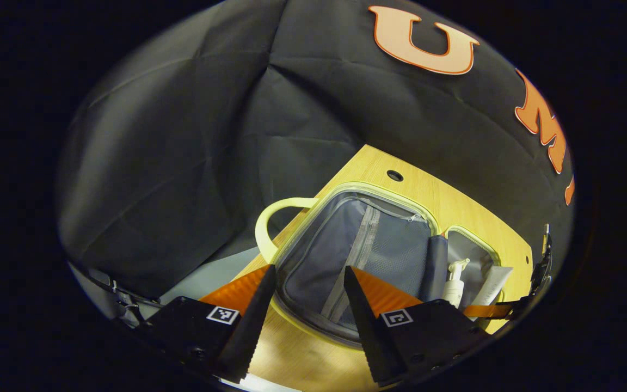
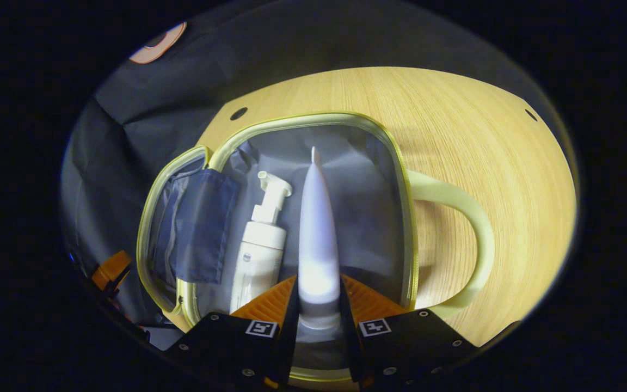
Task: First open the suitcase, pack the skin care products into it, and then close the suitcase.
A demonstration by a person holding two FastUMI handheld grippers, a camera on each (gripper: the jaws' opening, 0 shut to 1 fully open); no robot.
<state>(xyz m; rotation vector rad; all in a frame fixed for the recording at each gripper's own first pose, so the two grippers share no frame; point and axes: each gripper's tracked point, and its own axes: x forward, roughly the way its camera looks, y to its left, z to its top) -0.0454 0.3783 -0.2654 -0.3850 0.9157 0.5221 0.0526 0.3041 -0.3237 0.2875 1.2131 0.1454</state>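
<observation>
Suitcase (image 2: pixel 395 158) open, right claw (image 2: pixel 318 305) gripping tube (image 2: pixel 318 239), pump bottle (image 2: pixel 259 256) beside

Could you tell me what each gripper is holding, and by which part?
Right gripper clamps the tube near its cap end. Left gripper is open, holding nothing.

Pretty basic setup here: a light wood-grain table (image 2: pixel 482 125) with a few small dark round holes near its edges, and creased black cloth (image 1: pixel 183 136) hanging right behind it as the wall. Light falls bright on the tabletop while the cloth stays dim.
</observation>
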